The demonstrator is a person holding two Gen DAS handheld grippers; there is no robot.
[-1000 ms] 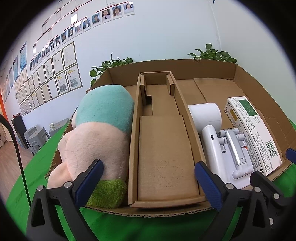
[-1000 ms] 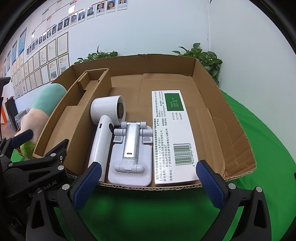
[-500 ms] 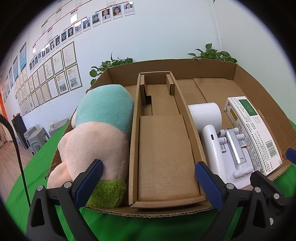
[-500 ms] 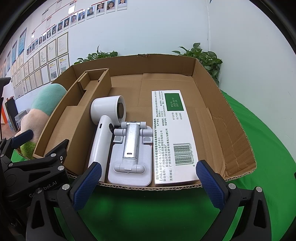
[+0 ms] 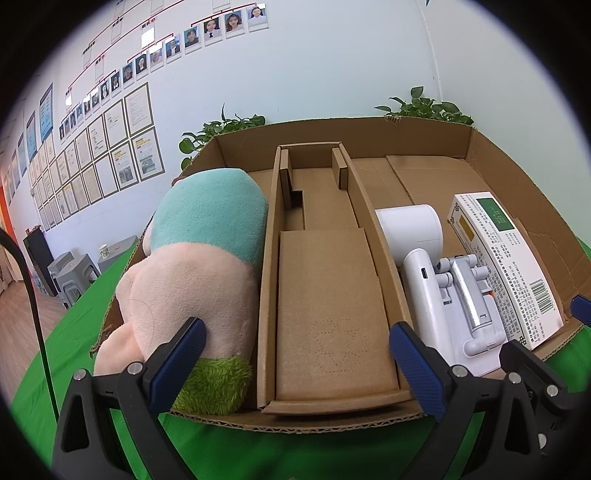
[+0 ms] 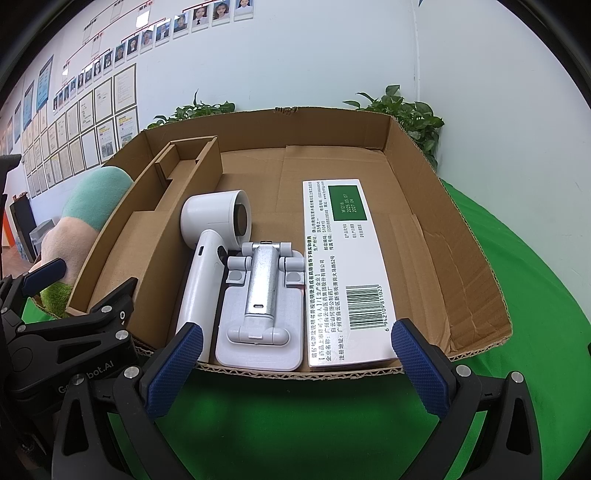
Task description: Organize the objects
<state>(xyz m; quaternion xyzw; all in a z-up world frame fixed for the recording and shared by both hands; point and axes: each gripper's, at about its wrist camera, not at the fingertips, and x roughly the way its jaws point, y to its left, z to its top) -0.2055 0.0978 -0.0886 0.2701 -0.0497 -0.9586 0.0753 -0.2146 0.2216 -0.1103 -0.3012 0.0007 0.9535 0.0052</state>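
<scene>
Your left gripper [image 5: 299, 363] and right gripper [image 6: 293, 363] both hang wide and empty at the near edge of the cardboard tray [image 6: 476, 251]. The plush toy [image 5: 192, 273] fills its left side; hair dryer [image 6: 207, 269], phone stand [image 6: 260, 306] and medicine box [image 6: 343, 273] lie side by side, bare cardboard floor beyond them.

Office, framed certificates [image 5: 110, 147] and staff photos [image 5: 207, 31] (wall-mounted), potted plants [image 6: 402, 110]
</scene>
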